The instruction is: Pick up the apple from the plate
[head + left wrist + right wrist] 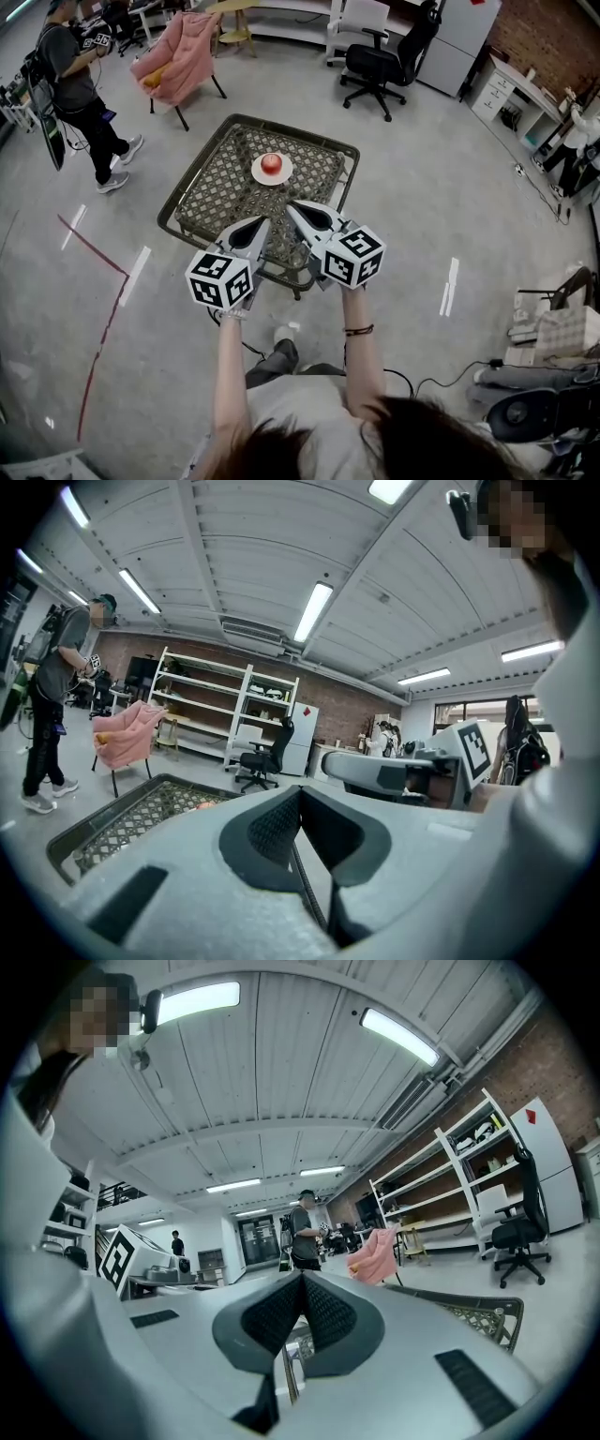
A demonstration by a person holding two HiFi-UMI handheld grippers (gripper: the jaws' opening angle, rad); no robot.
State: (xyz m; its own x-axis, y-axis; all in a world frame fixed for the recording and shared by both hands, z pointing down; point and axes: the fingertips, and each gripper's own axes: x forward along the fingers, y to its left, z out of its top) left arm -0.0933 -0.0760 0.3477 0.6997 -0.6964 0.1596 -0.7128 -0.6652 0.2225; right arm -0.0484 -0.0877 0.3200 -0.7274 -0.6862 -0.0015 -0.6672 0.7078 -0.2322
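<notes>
A: "How are the tongs?"
B: "The left grey plastic gripper [255, 225] is closed and empty. The round red apple [271, 164] lies on the small white plate [258, 175], upper centre. The right grey gripper [296, 207] is closed too."
A: "The risk?"
B: "Closed jaws may knock the apple off."

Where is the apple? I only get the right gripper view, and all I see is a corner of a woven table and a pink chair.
Observer: The head view shows the apple sitting on a white plate near the middle of the table.
Operator: Are my grippers close to it?
Observer: Not yet. The left gripper and right gripper hover side by side over the table's near part, short of the plate.
Operator: Is the left one open?
Observer: No. The left gripper view shows its jaws shut together with nothing between them.
</notes>
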